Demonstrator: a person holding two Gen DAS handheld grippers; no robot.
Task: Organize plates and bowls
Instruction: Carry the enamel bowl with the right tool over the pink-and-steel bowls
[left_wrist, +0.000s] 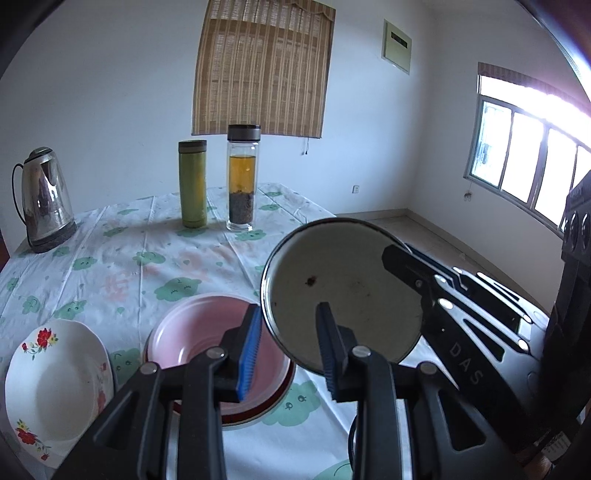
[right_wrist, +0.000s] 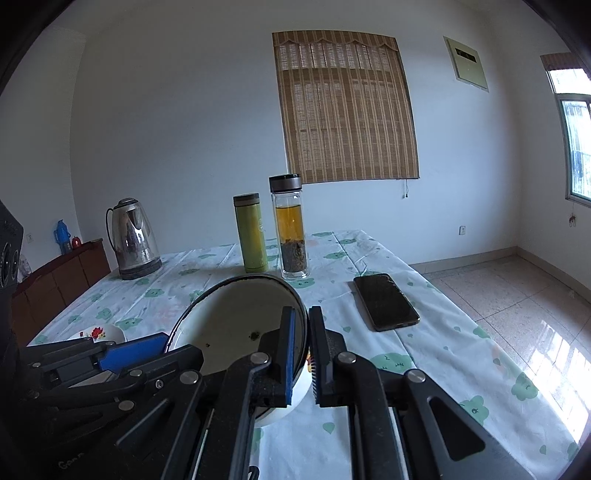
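My right gripper (right_wrist: 307, 354) is shut on the rim of a white enamel bowl with a dark rim (right_wrist: 236, 325) and holds it tilted above the table. The same bowl (left_wrist: 340, 291) fills the middle of the left wrist view, with the right gripper (left_wrist: 406, 266) clamped on its right edge. My left gripper (left_wrist: 288, 350) is open and empty, its fingers on either side of the bowl's lower left rim. Below it a pink bowl (left_wrist: 207, 332) sits stacked in a red-rimmed dish. A white flowered plate (left_wrist: 55, 387) lies at the left, also seen in the right wrist view (right_wrist: 99, 334).
A steel kettle (left_wrist: 44, 199), a green flask (left_wrist: 192, 184) and a glass tea bottle (left_wrist: 242, 181) stand at the back of the cloth-covered table (left_wrist: 122, 258). A phone (right_wrist: 386, 301) lies on the right side of the table. The table's right edge drops to a tiled floor.
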